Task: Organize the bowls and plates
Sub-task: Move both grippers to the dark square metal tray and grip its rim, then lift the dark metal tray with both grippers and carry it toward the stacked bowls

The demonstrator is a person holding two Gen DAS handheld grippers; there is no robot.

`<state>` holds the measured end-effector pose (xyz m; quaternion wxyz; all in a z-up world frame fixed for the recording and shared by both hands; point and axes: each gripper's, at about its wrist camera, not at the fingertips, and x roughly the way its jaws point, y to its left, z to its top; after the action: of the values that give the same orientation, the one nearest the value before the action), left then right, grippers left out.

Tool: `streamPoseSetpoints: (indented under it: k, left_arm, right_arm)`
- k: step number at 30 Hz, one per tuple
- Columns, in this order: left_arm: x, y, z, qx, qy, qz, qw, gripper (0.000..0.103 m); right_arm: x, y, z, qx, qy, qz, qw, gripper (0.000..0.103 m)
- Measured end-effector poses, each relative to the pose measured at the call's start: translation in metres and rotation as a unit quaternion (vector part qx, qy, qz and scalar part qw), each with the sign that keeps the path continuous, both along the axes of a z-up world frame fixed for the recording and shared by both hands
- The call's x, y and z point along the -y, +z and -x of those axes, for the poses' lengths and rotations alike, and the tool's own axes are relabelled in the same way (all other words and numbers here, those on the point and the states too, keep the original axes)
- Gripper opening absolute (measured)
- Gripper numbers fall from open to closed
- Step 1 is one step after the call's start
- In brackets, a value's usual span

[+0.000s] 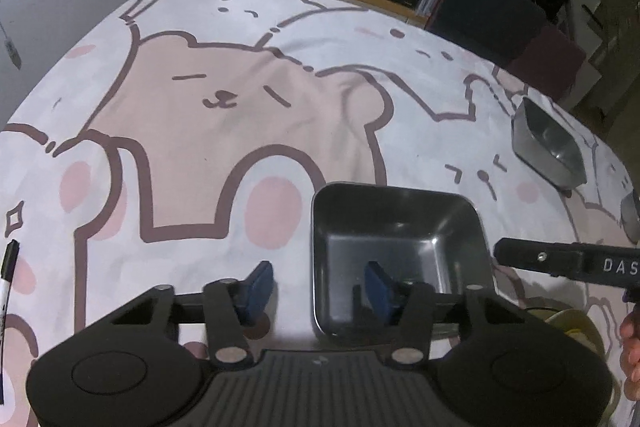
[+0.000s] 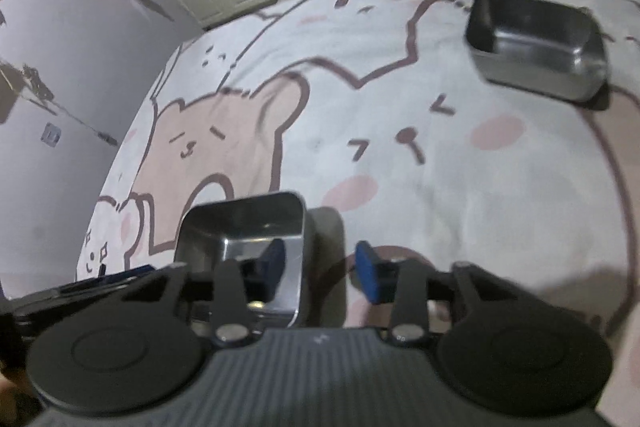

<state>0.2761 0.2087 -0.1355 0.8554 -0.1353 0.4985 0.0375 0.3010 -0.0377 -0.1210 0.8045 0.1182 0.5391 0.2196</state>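
We count two square steel bowls on the bear-print cloth: a near bowl and a far bowl. Our left gripper and right gripper tilt downward, each spread astride opposite walls of the near bowl, not pinching.

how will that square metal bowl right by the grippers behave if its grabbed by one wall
The square metal bowl looks rigid and thin-walled, so probably light and unlikely to flex. Its shiny, sloping walls may slip between the pads. The base looks flat and it sits on a soft printed cloth, so a push would likely drag rather than roll it.
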Motion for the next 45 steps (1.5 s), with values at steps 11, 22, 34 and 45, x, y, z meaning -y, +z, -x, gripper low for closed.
streamPoseSetpoints:
  k: [11, 22, 34, 45]
  left_arm:
    - [0.0, -0.003, -0.003, 0.0, 0.002, -0.001, 1.0, 0.003]
    - [0.05, 0.059, 0.002, 0.092, -0.018, 0.019, 0.9954, 0.003]
    - [0.189, 0.091, 0.007, 0.135, -0.138, 0.042, 0.9803, 0.005]
    - [0.291, 0.066, 0.015, 0.102, -0.216, 0.045, 0.9699, 0.006]
  right_arm:
    - [-0.033, -0.013, 0.004, 0.007, 0.036, 0.038, 0.999, 0.006]
    - [0.007, 0.038, 0.02, 0.092, 0.009, 0.016, 0.996, 0.005]
    - [0.152, 0.085, 0.062, 0.138, -0.097, 0.014, 0.986, 0.005]
    - [0.262, 0.077, 0.106, 0.121, -0.17, 0.046, 0.977, 0.005]
